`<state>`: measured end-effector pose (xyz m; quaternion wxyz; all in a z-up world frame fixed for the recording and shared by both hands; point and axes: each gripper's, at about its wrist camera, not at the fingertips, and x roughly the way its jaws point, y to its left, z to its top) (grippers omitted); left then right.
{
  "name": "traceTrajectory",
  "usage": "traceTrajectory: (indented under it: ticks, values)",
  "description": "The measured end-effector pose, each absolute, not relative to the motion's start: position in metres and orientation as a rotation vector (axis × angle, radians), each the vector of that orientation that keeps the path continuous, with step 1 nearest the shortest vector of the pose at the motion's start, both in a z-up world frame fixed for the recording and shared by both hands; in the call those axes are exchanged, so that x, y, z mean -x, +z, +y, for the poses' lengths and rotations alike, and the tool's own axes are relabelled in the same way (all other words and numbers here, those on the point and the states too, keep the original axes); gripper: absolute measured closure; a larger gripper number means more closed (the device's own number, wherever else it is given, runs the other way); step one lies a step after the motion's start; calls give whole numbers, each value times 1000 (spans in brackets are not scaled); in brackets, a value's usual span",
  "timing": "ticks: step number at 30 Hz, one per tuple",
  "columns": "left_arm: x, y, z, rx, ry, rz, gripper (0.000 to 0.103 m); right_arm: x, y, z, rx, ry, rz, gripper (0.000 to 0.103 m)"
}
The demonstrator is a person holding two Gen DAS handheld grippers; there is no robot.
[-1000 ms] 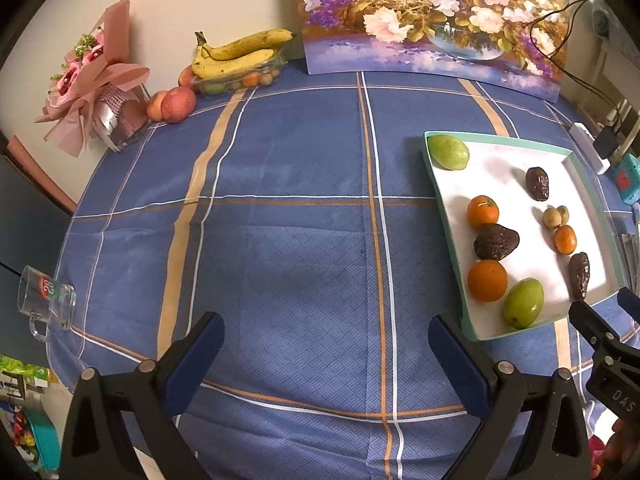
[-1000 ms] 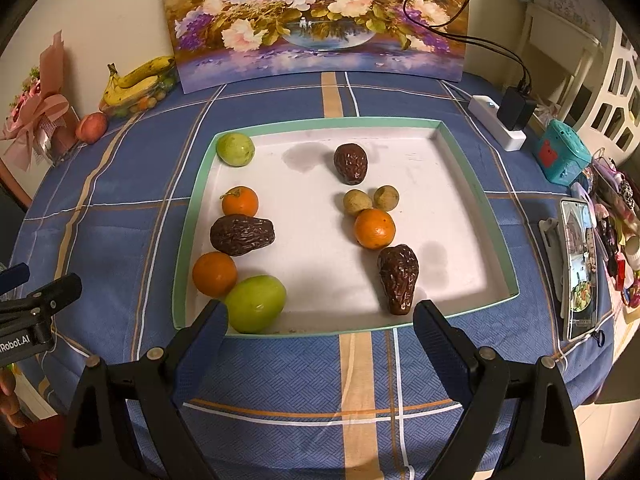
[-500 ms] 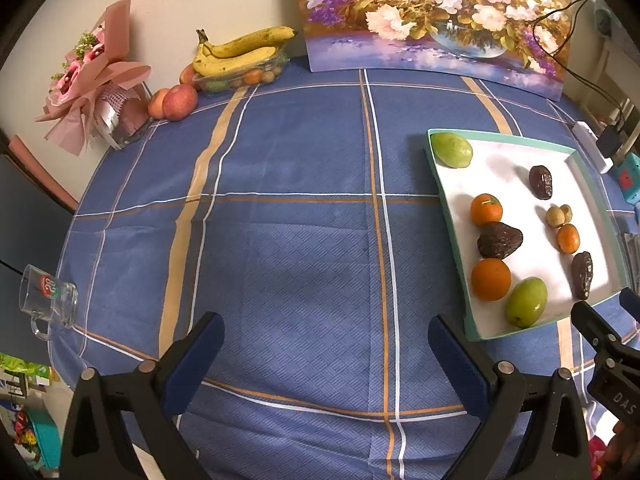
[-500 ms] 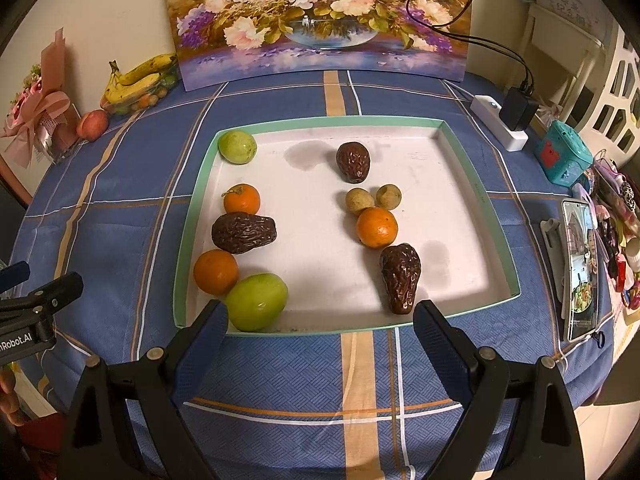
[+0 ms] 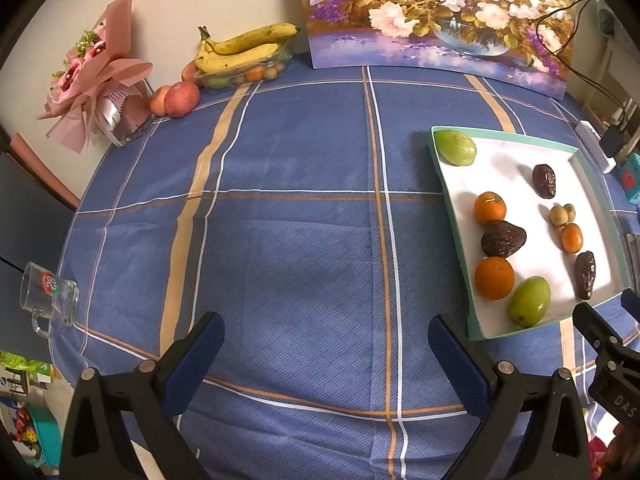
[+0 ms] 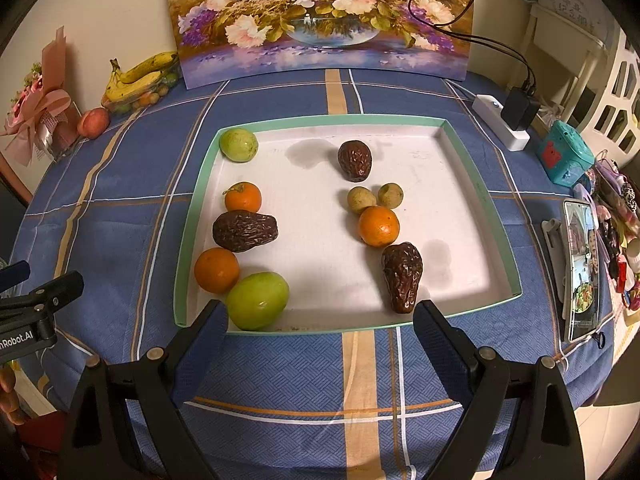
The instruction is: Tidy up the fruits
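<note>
Green-rimmed tray (image 6: 496, 208) holds the mixed fruits unmoved since a second ago; both tongs, left (image 5: 324, 344) and right (image 6: 320, 328), gape apart, empty.

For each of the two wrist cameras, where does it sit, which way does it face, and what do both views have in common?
Left wrist: sits behind the open left gripper, faces mostly bare blue plaid tablecloth; the right gripper shows at the right edge.
Right wrist: sits behind the open right gripper, faces the shallow green-rimmed white tray; the left gripper shows at the left edge.
Shared: tray, yellow bananas, flower painting.
</note>
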<state>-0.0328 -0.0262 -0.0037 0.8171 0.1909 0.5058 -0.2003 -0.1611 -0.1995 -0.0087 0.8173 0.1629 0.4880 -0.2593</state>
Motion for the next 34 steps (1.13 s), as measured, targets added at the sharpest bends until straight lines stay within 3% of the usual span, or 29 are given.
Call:
traceTrajectory:
  ticks: [34]
  values:
    - [35,-1,-28,-415,-417,1067,0,160,-11,-197,-345,-545,1048,9]
